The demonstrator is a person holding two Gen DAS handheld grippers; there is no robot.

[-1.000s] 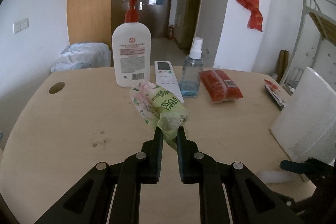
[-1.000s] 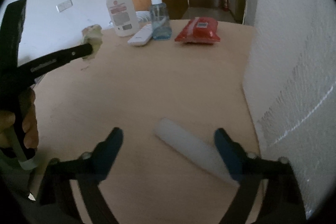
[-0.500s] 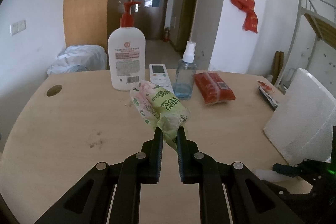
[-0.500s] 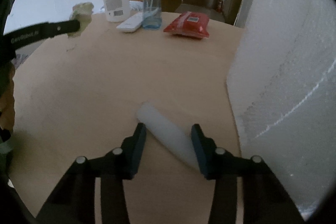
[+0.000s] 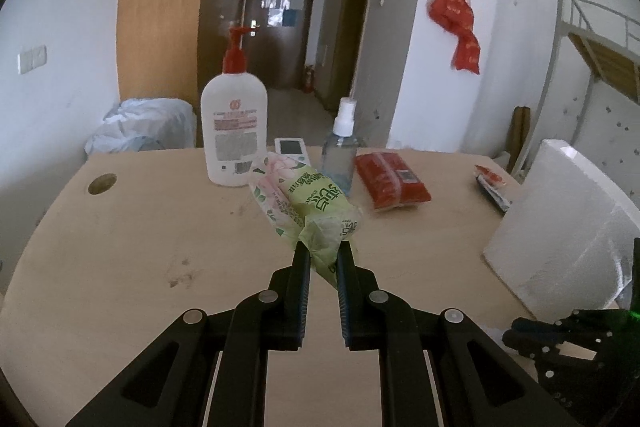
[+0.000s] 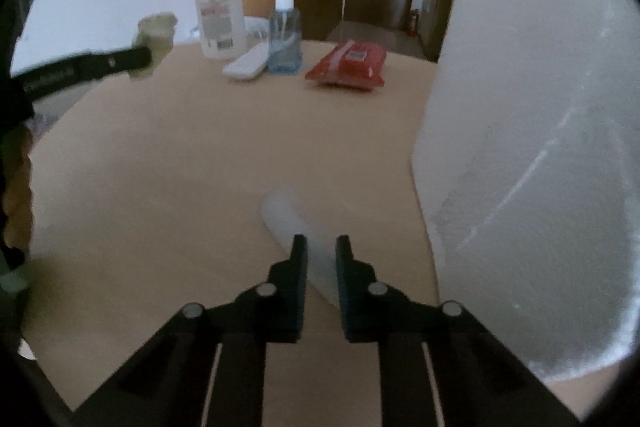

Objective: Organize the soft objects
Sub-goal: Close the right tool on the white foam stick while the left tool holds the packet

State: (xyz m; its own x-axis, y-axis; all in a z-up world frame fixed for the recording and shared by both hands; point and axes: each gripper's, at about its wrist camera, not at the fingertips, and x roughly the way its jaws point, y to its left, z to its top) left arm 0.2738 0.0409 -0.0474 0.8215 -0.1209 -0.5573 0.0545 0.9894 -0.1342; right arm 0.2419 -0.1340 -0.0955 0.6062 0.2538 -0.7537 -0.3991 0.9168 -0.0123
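Pickup underway: my right gripper (image 6: 321, 247) clamps the white foam strip (image 6: 298, 227) beside the foam block (image 6: 532, 163); left gripper (image 5: 322, 253) grips the tissue pack (image 5: 308, 199). Next, I'd lift gently.

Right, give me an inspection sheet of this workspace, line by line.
Surface: wooden table, smudged, with a round hole.
Job's things: green tissue pack held off the table; white foam strip lying flat; red pack.
Clutter: lotion pump bottle, spray bottle, remote, foam board.
Grippers: left gripper shut on the tissue pack; right gripper shut on the strip.
Cables: nothing seen.
Surroundings: doors, bunk ladder.
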